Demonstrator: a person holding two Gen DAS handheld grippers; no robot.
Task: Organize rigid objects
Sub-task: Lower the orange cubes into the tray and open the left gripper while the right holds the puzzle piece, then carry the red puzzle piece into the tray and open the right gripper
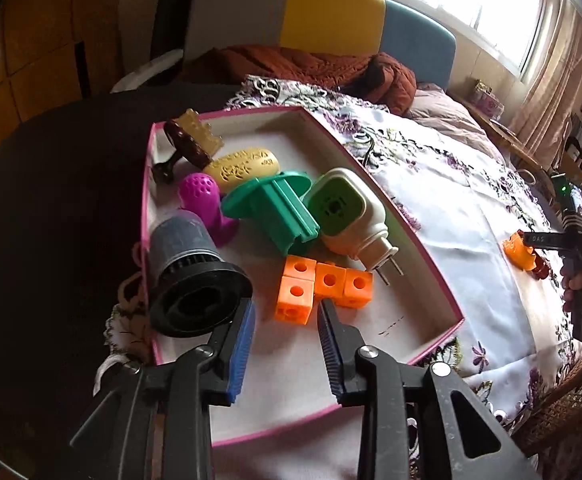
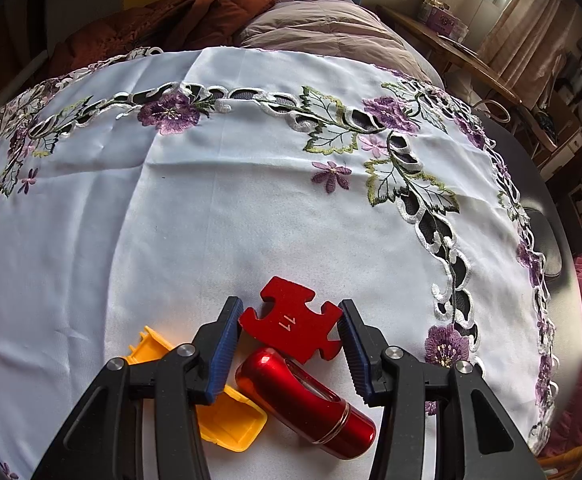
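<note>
Hanging over the pink-edged box, the left tool has its two blue pads apart, and nothing is between them. No pad presses on anything, so this tool is open. Just past its tips lie the orange blocks, stuck together in a bunch on the white floor of the box.

More things lie in the box. A black and grey cup-shaped filter rests on its side at the left wall, right beside the left pad. Behind it are a purple dotted toy, a green plastic piece, a white plug with a green face, a yellow oval case and a brown brush with pale bristles.

The box sits on a white cloth with purple flowers that covers the bench.

Over at the right side of the cloth, the right tool grips a flat red puzzle piece. Both blue pads touch its edges. Below the piece, a shiny red tube lies on the cloth. A yellow plastic piece lies next to the tube, partly hidden under the left finger of that tool.
</note>
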